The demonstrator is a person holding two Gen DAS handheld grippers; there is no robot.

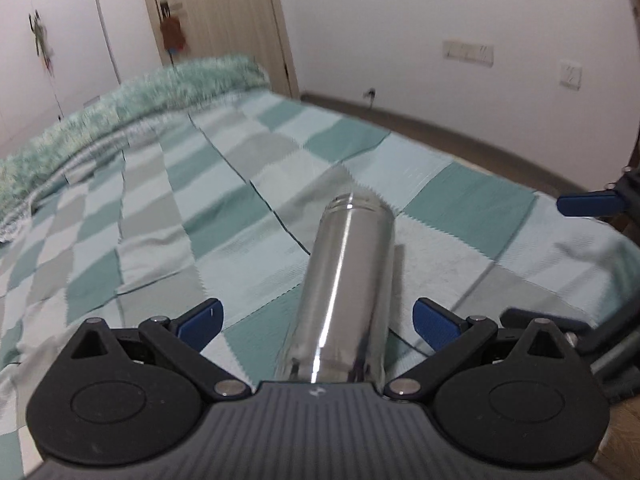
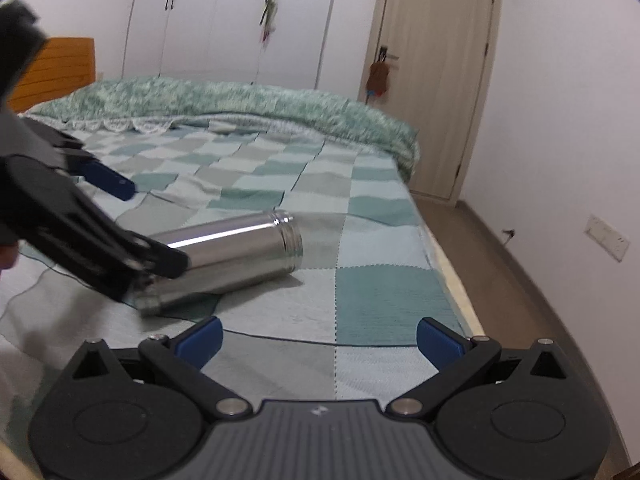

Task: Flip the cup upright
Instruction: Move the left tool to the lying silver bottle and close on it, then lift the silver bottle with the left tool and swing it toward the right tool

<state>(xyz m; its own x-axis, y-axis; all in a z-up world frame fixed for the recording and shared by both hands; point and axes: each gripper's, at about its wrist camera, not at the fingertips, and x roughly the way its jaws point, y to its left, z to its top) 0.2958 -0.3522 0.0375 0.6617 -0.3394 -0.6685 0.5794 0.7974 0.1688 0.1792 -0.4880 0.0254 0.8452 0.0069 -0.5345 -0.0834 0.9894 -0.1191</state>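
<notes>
A shiny steel cup [image 1: 344, 292] lies on its side on the checked bed cover [image 1: 160, 208], threaded mouth pointing away from my left gripper. My left gripper [image 1: 318, 322] is open, its blue pads well apart on either side of the cup's base end, not touching it. In the right wrist view the cup [image 2: 228, 252] lies ahead and left, mouth to the right, with the left gripper's black body over its base. My right gripper [image 2: 318, 340] is open and empty, just in front of the cup.
A rumpled green quilt [image 2: 240, 98] lies across the far end of the bed. The bed's right edge [image 2: 448, 264] drops to a wooden floor. A door [image 2: 436, 76] and white wardrobes [image 2: 224, 16] stand behind.
</notes>
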